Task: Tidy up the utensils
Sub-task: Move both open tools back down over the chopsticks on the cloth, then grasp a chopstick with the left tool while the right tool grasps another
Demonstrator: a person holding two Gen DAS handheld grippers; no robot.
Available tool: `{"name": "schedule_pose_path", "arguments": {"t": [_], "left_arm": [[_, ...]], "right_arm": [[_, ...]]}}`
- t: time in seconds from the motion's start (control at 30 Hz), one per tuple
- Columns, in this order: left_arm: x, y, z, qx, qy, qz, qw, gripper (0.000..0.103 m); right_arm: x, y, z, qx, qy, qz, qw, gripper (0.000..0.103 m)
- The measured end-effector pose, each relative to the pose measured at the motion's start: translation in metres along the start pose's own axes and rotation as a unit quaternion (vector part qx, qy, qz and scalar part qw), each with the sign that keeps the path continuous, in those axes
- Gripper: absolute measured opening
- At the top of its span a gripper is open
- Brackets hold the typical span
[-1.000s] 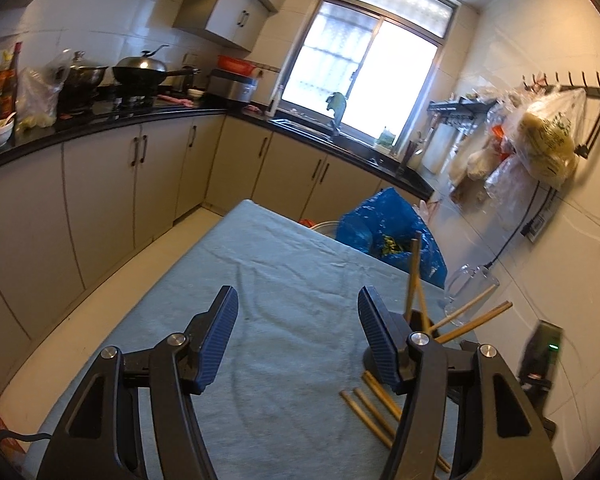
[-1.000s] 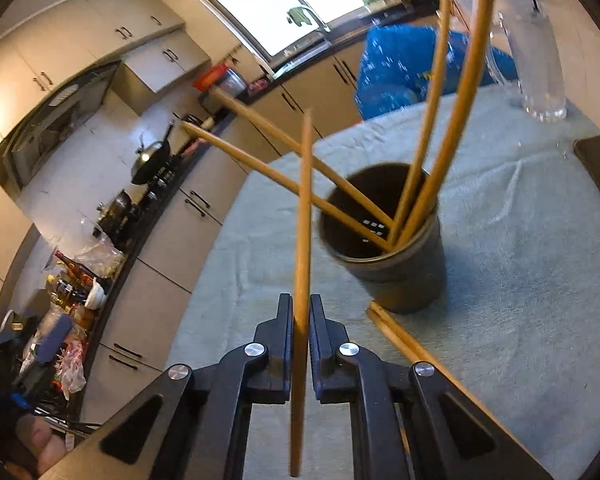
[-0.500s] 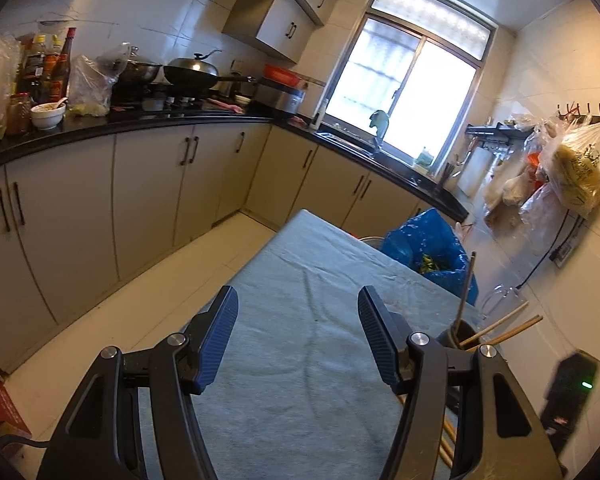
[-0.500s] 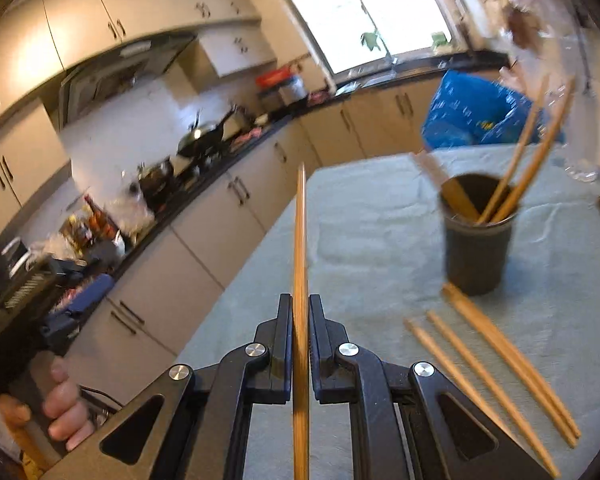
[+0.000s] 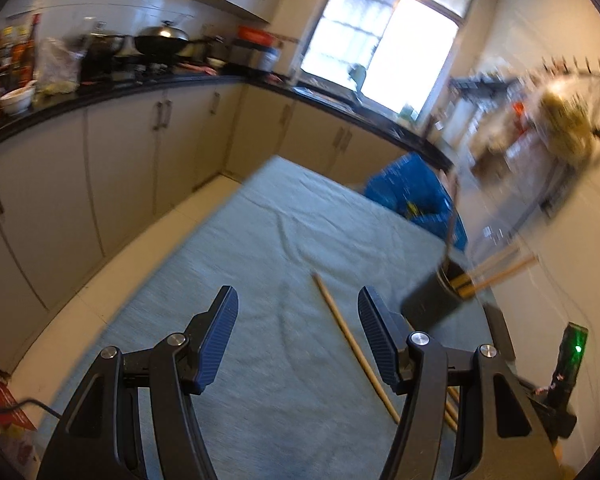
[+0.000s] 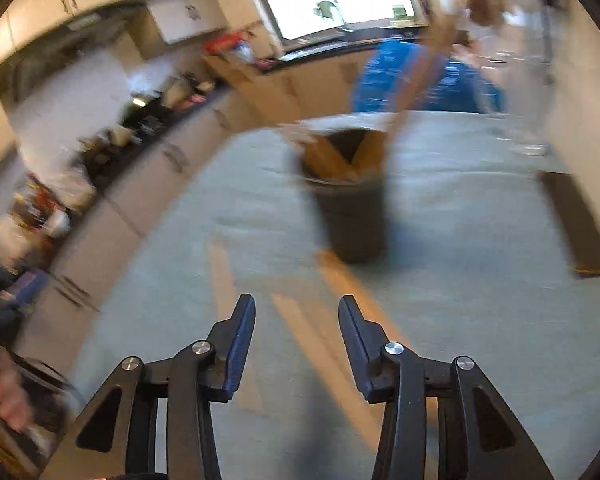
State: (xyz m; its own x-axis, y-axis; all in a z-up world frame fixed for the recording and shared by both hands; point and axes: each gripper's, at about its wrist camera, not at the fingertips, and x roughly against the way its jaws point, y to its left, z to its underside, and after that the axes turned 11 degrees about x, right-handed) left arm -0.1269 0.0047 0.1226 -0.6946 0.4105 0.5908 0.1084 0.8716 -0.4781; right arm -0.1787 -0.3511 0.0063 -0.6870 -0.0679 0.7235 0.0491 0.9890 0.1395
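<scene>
Opening just now, the empty right gripper hovers over loose chopsticks lying before the dark holder; left gripper open, empty. Align jaws across one stick.

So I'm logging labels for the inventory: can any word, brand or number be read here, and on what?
None can be read.
Blue bag: pale print, too blurred.
Bottles on the counter: labels too small and blurred.
Red item at the floor edge: no legible text.
</scene>
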Motion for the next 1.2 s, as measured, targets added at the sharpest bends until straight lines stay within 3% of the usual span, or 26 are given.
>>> {"name": "schedule_pose_path", "arguments": {"t": [0.13,0.33,0.43,0.57,0.73,0.87,0.93,1.0,1.2], "left_arm": [[-0.027,-0.031,0.026,-0.029,0.052,0.023,0.9980,0.061],[-0.083,-0.081,0.065,-0.060,0.141,0.032,0.9877,0.061],[-0.111,-0.102,0.084,-0.078,0.168,0.012,0.9826,0.058],[-0.139,-0.118,0.102,-0.101,0.189,-0.017,0.9766,0.049],[-0.158,-0.129,0.114,-0.117,0.195,-0.052,0.9724,0.049],[-0.163,-0.144,0.125,-0.158,0.171,-0.090,0.9683,0.048],[-0.164,-0.149,0.131,-0.187,0.156,-0.112,0.9634,0.031],[-0.160,-0.152,0.134,-0.209,0.149,-0.112,0.9600,0.022],[-0.150,-0.137,0.130,-0.221,0.157,-0.100,0.9573,0.014]], "right_arm": [[-0.003,-0.032,0.025,-0.002,0.037,0.025,0.999,0.047],[-0.009,-0.047,0.038,-0.002,0.041,0.020,0.999,0.047],[-0.008,-0.043,0.038,0.005,0.033,0.014,0.999,0.047],[-0.001,-0.036,0.042,0.026,0.016,-0.024,0.999,0.047],[-0.007,-0.030,0.049,0.051,0.030,-0.057,0.997,0.032],[-0.007,-0.026,0.050,0.062,0.024,-0.050,0.997,0.028],[-0.005,-0.022,0.050,0.067,0.021,-0.044,0.997,0.027],[-0.002,-0.018,0.051,0.076,0.010,-0.042,0.996,0.027],[-0.008,-0.006,0.047,0.095,0.017,-0.061,0.993,0.027]]}}
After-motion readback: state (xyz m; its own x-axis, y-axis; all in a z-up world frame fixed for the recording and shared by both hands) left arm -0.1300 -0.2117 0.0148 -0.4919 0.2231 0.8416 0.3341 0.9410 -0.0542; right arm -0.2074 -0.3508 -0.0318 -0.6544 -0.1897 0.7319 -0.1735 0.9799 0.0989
